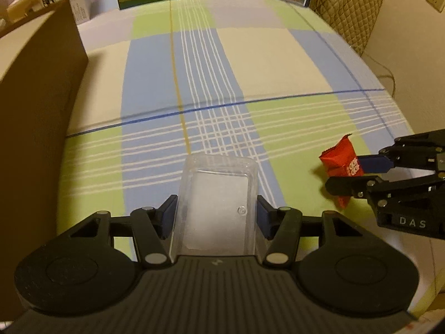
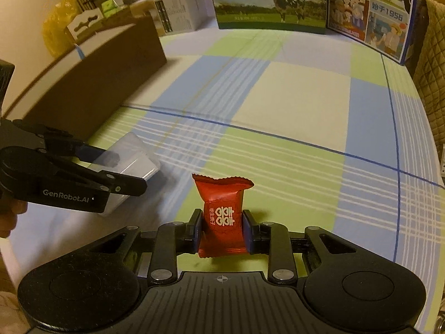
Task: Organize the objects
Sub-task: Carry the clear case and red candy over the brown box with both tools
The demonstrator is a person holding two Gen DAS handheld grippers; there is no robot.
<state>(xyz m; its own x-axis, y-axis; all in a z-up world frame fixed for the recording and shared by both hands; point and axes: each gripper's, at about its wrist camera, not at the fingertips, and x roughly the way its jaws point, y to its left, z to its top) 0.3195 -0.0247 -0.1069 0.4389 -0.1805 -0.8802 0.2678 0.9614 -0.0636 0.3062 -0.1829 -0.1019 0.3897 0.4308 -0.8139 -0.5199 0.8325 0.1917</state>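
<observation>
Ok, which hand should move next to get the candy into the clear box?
The right. Its hand-held gripper is clamped on the red candy, beside the clear plastic box that the left hand-held gripper grips. The left probably only needs to keep the box steady, opening toward the candy.

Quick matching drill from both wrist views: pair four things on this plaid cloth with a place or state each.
1 clear plastic box
2 red candy packet
3 brown cardboard box
4 milk carton

a far edge, cow picture
b in right gripper
c in left gripper
d table's left side, long and plain

Pairs: 1-c, 2-b, 3-d, 4-a
</observation>
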